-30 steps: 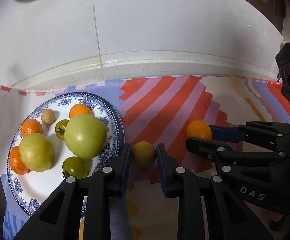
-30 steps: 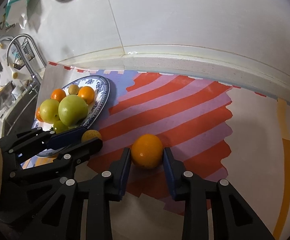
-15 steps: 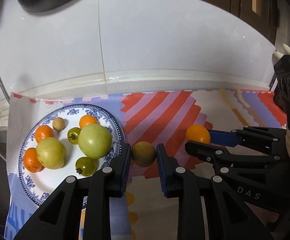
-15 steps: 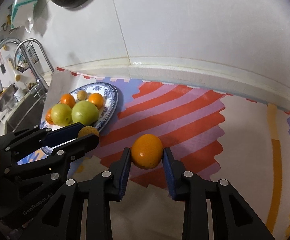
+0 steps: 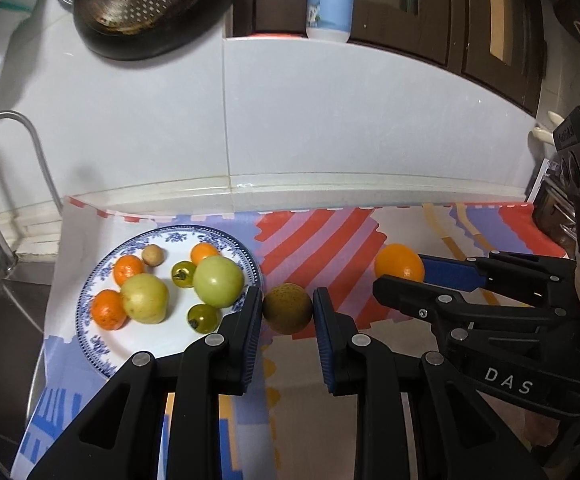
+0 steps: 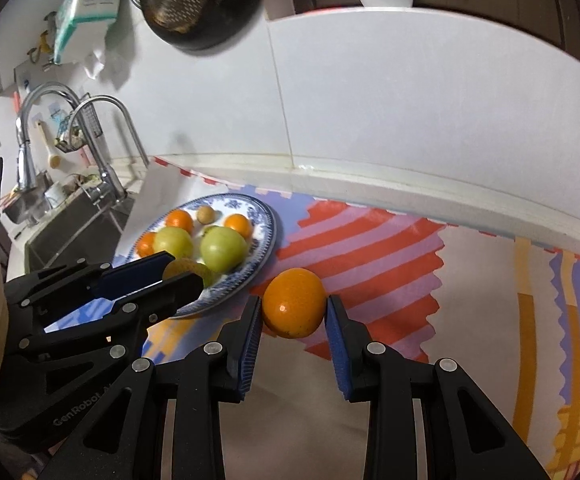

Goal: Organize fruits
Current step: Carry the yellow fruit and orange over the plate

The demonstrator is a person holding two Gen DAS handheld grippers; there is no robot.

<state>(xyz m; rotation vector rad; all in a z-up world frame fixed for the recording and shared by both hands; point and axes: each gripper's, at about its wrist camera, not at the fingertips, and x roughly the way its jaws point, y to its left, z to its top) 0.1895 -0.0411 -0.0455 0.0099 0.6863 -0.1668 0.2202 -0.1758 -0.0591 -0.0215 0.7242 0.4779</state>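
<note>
Holding one fruit in each tool, we look down on a desk covered by a striped red, lilac and cream patterned mat (image 5: 330, 236). Our left tool (image 5: 288, 312) pinches a round, speckled brownish-green fruit (image 5: 288, 308) between its blue pads, just right of the round blue-and-white patterned china plate (image 5: 98, 344) and clear of the mat. Our right tool (image 6: 294, 316) pinches a round, glossy orange citrus fruit (image 6: 294, 302), likewise lifted off the mat, to the right of the plate and nearer to us than its far rim.

The plate sits at the left end of the mat, near the sink. On it lie two large pale green round fruits (image 5: 218, 286), side by side in the middle, three small orange tangerines (image 5: 108, 308) toward the left and far edges, two small dark green tomatoes (image 5: 203, 317) with stems, and one small tan round fruit (image 5: 153, 255) at the far side.

Each tool shows in the other's view: the right one at the right edge of the left wrist view, the left one at the left edge of the right wrist view, both at much the same height.

Behind the desk rises a white tiled wall (image 5: 330, 120). A dark perforated metal colander (image 5: 142, 0) hangs on it at the far left, and a chrome curved tap (image 6: 102, 140) stands over the sink at the left.
</note>
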